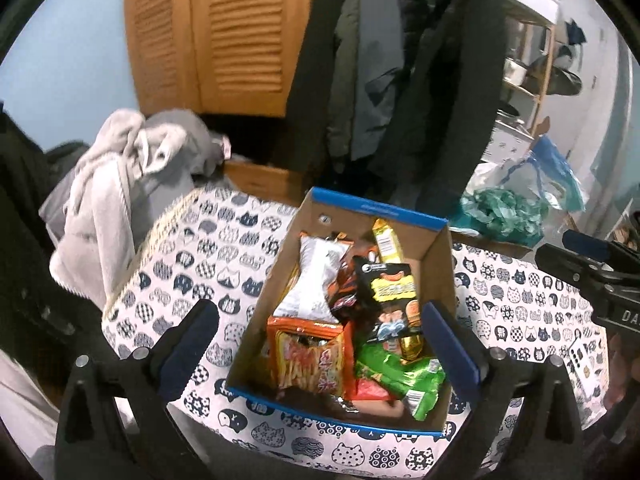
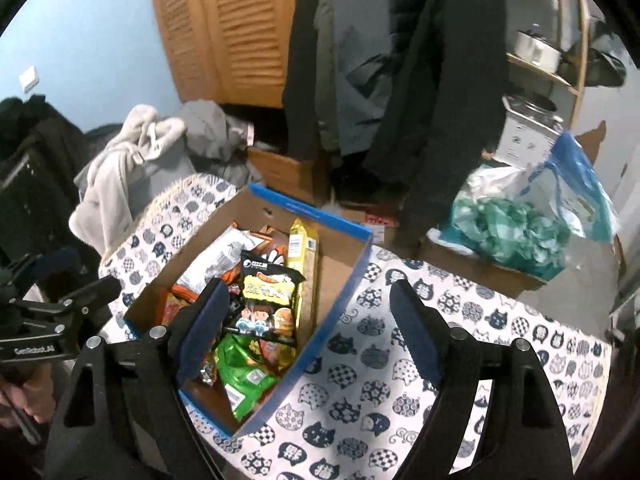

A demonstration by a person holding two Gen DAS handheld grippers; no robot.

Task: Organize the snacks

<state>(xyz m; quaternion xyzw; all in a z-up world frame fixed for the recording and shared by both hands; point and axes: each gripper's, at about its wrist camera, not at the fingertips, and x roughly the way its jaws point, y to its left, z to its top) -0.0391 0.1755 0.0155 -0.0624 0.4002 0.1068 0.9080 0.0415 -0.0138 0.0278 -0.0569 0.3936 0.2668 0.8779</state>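
Observation:
A blue-rimmed cardboard box point(image 1: 434, 272) point(image 2: 340, 276) sits on a table with a cat-print cloth point(image 1: 200, 248) point(image 2: 460, 320). It holds several snack packs: an orange pack point(image 1: 308, 356), a black pack point(image 1: 394, 296) point(image 2: 268, 300), green packs point(image 1: 400, 376) point(image 2: 244, 376), a silver pack point(image 1: 316, 280) and a yellow pack point(image 1: 386, 240) point(image 2: 304, 248). My left gripper point(image 1: 324, 344) is open and empty, hovering above the box's near end. My right gripper point(image 2: 308, 328) is open and empty, above the box's right side. The right gripper also shows in the left wrist view point(image 1: 592, 272), and the left gripper in the right wrist view point(image 2: 60, 304).
Grey clothes point(image 1: 120, 176) point(image 2: 132, 160) are piled at the table's far left. Dark coats point(image 1: 440, 80) point(image 2: 432, 80) hang behind. A bag of teal stuff point(image 1: 504, 208) point(image 2: 516, 224) sits at the back right. A wooden louvred door point(image 1: 212, 36) stands behind.

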